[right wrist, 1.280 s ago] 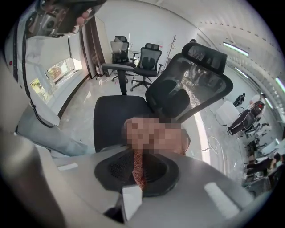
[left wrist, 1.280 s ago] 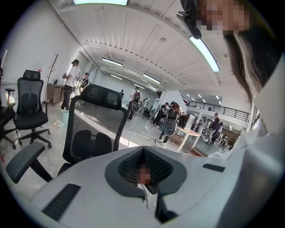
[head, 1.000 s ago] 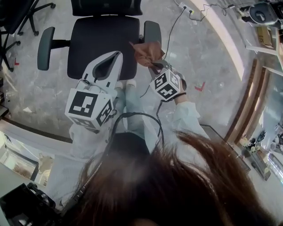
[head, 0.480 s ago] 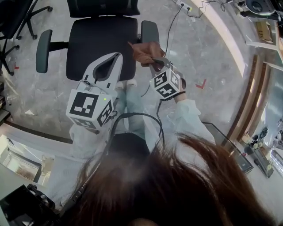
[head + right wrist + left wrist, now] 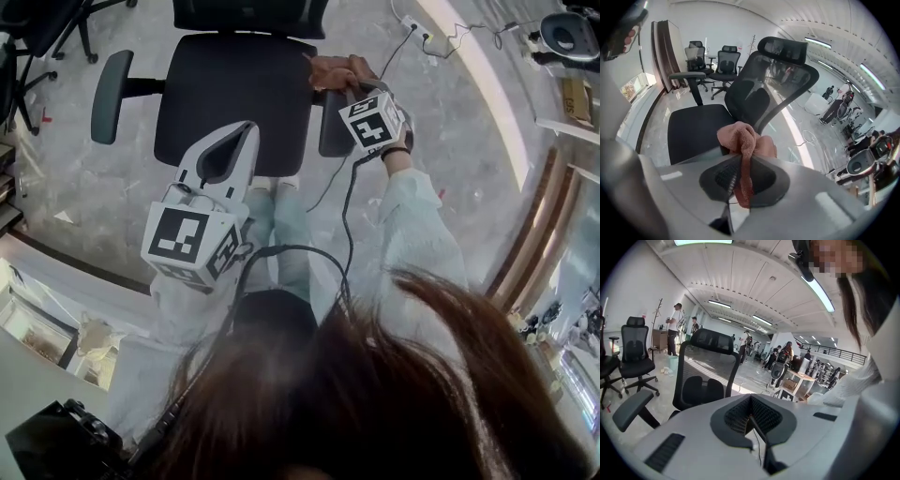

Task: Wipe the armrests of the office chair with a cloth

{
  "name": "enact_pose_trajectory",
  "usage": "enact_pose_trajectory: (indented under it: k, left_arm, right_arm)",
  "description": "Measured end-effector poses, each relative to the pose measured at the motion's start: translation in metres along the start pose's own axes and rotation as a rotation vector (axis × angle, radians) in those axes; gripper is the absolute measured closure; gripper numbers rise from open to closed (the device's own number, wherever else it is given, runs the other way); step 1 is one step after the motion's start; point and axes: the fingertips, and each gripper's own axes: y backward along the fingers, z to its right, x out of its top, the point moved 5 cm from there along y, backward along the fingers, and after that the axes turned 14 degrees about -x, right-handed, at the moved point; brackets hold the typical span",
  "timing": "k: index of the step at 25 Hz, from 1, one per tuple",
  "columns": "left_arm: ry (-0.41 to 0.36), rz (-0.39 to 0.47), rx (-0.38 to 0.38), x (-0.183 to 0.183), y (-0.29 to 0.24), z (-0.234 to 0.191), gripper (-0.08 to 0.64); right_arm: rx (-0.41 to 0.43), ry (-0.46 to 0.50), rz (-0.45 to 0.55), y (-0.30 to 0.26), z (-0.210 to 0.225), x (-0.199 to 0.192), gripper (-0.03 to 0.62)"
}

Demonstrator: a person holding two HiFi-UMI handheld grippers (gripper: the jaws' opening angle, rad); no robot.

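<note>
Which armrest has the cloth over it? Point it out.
The armrest on the person's right: the right gripper holds the pink cloth over its far end. The other armrest is bare, with no cloth near it.

1. A white power strip (image 5: 412, 23) lay on the grey floor (image 5: 487, 141), its cable plugged in.
2. A spare black chair (image 5: 635, 355) stood nearby.
3. People (image 5: 673, 333) stood farther back.

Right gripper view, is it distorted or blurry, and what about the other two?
Right gripper view: heavy fisheye bend, dark corners, cloth sharp. Left gripper view: same bend, ceiling light glares. Head view: hair blurred up close, bright band on floor.
</note>
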Motion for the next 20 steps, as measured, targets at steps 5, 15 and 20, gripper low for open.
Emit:
enact_pose_trajectory:
  k: [5,15,20]
  left_arm:
    - [0.010,0.006,0.022,-0.001,0.005,-0.006,0.557]
    - [-0.003,0.017,-0.018,-0.001,0.009,0.006,0.557]
    - [-0.026,0.022,-0.057,0.000,0.008,0.022,0.557]
  right_arm:
    - [-0.059,-0.075,-0.036,-0.025,0.019,0.011,0.560]
    - [0.027,-0.019,-0.022,0.019,-0.028,-0.008,0.560]
    - [0.071,-0.010,-0.012,0.063,-0.059,-0.033,0.560]
